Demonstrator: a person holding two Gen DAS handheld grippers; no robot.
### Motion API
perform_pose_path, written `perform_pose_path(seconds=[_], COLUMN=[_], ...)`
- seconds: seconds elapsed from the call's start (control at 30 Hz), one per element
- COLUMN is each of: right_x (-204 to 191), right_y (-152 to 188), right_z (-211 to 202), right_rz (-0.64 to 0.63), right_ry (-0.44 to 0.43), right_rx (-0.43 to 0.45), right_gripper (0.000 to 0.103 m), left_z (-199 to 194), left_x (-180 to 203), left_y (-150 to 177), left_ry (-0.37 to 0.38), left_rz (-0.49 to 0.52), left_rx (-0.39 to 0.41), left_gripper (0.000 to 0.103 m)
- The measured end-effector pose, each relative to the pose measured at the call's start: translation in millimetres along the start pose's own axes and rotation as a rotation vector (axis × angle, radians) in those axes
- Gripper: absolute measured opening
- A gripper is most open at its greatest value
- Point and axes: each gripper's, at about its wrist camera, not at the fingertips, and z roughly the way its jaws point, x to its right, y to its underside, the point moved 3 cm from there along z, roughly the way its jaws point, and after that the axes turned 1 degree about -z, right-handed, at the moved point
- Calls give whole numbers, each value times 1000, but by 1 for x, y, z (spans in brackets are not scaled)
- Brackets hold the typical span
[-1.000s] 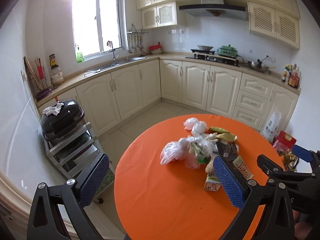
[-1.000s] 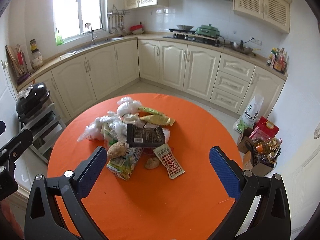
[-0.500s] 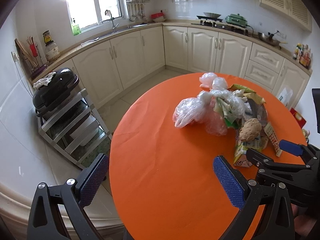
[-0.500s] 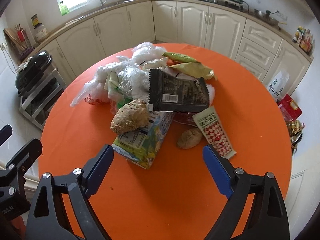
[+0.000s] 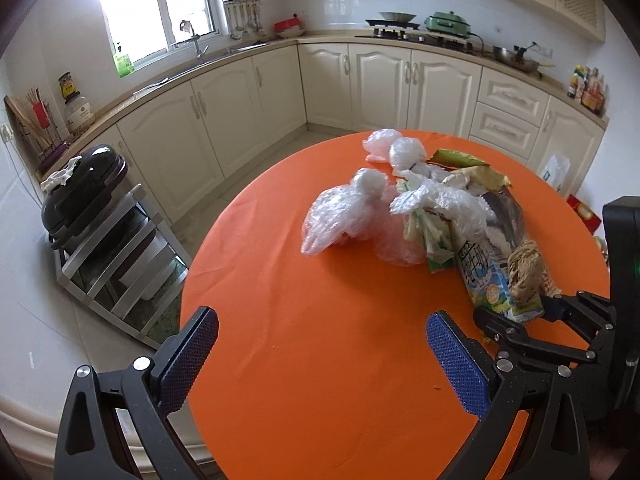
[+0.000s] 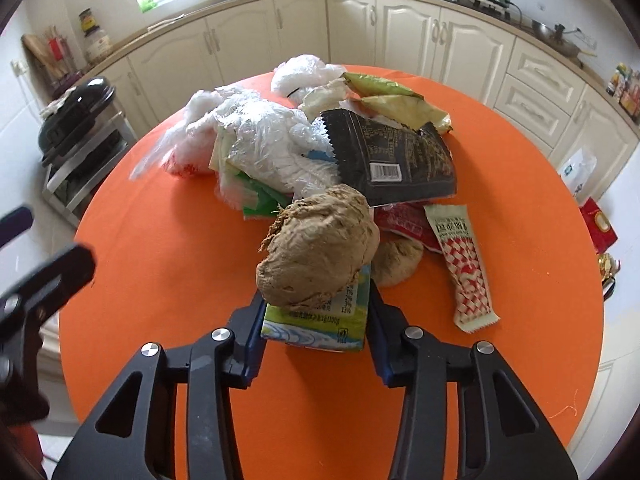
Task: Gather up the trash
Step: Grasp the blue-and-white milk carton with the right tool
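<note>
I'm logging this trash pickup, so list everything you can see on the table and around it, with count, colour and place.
drink carton: 1, green and blue, near table edge, between the right gripper's fingers
brown lump: 1, tan, resting on the drink carton
smaller brown lump: 1, tan, on the table right of the carton
black snack bag: 1, black, middle of the pile
red checked sachet: 1, red and white, right of the pile
clear plastic bags: several, whitish, left and far side of the pile
yellow-green wrappers: 2, far side
table: 1, round, orange
black appliance: 1, on a metal rack left of the table
left gripper: open, over bare tablecloth
right gripper: shut on the drink carton
</note>
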Motion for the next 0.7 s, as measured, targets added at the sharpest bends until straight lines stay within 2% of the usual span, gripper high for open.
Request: perform_pose_path(seconds=[0.13,0.27,0.43,0.7], right_x=[4,6,-6,-17], right_y=[15,25,32,44], right_z=[-9,-18,-26,-27], right_rz=[-52,-74,-190,-212], right_ry=[-6,-23,64,43], right_rx=[1,5,49,73], right_gripper=[42,42,43,52], left_z=[7,11,8,5], left_x=[17,23,21,18], left_y=[0,4,11,29], left_ry=[41,36,38,28], left_rz=[27,43,37,28], left_rx=[-11,-25,-27,-51], left_gripper=[102,102,102,102])
